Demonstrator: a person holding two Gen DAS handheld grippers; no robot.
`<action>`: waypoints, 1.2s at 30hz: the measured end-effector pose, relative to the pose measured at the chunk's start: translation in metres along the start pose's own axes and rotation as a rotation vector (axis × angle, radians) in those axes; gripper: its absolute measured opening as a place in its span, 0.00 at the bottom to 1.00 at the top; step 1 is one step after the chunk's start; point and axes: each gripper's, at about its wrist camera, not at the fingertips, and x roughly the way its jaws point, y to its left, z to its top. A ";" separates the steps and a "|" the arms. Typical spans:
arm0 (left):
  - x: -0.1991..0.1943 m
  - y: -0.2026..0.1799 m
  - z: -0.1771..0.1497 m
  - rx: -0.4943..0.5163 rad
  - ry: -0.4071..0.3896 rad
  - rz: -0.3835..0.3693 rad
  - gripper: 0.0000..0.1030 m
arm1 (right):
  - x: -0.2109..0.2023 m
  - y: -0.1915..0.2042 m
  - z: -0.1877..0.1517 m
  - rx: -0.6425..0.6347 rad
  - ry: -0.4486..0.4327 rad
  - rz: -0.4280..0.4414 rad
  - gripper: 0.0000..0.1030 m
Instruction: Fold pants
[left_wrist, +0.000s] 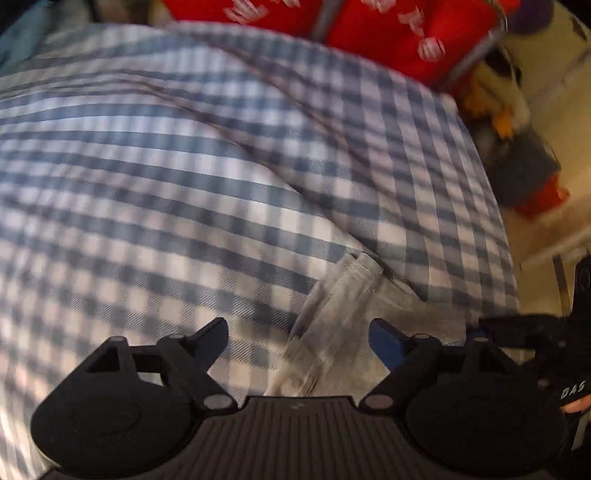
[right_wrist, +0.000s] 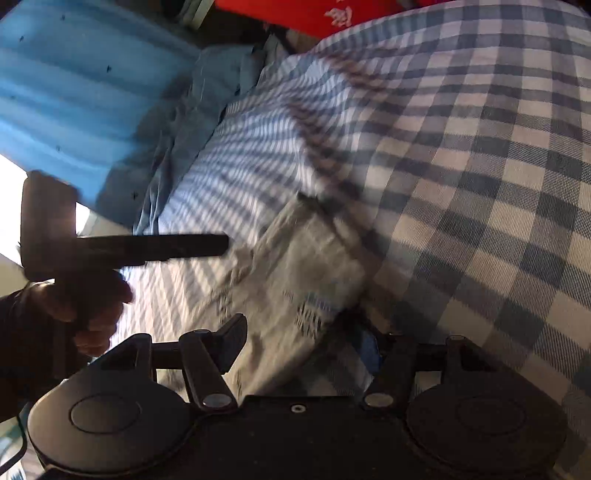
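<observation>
We note both grippers approaching the pants (left_wrist: 340, 332) on the bed (left_wrist: 147, 184). Left gripper (left_wrist: 299, 336) jaws apart, unclamped. Right gripper (right_wrist: 306, 339) jaws apart astride cloth; grip unclear. We advise pinching the hem squarely.

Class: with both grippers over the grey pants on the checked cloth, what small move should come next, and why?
Probably close the left gripper on the grey pants: their hem lies between its open fingers, not yet pinched.
</observation>
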 end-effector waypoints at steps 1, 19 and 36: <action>0.007 -0.002 0.003 0.016 0.028 -0.015 0.82 | 0.004 0.000 0.003 0.025 -0.013 0.012 0.59; -0.014 -0.037 0.027 -0.003 -0.031 0.059 0.00 | -0.011 0.013 0.020 -0.167 -0.094 -0.018 0.06; -0.088 -0.029 -0.079 -0.409 -0.400 0.473 0.81 | -0.014 0.019 0.033 -0.351 -0.076 -0.186 0.60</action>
